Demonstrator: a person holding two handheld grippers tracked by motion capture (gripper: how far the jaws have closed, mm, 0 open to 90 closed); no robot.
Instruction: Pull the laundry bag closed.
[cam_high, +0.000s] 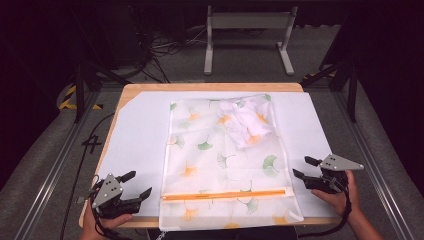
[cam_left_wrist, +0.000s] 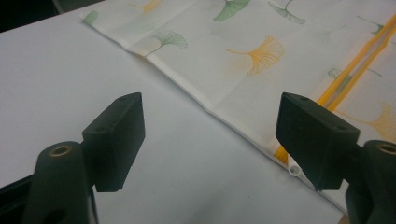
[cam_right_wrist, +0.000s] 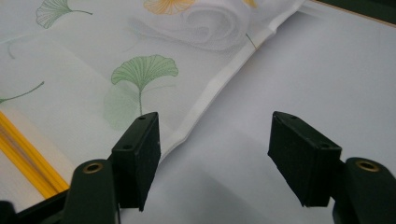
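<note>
A sheer mesh laundry bag (cam_high: 225, 160) printed with green and orange ginkgo leaves lies flat on the white sheet (cam_high: 137, 135) that covers the wooden worktop (cam_high: 210, 86), running from near the far edge down the middle to the near edge, where its lower end hangs slightly over. An orange zipper (cam_high: 225, 195) crosses the bag from side to side close to the near edge. Inside the bag, toward its far right corner, sits a bunched white garment (cam_high: 247, 121), seen through the mesh. The left gripper (cam_high: 136, 184) is held at the near left corner of the worktop, just beside the bag's left edge, with its jaws spread wide and nothing between them; in the left gripper view the jaws frame bare white sheet, and the bag's hemmed edge and the end of the zipper lie just by the right-hand jaw. The right gripper (cam_high: 305, 167) is held off the bag's right edge, toward the near right corner, its jaws likewise standing open and empty; in the right gripper view the bag's folded hem runs up past the left-hand jaw, with bare sheet between the jaws. Neither gripper touches the bag.
</note>
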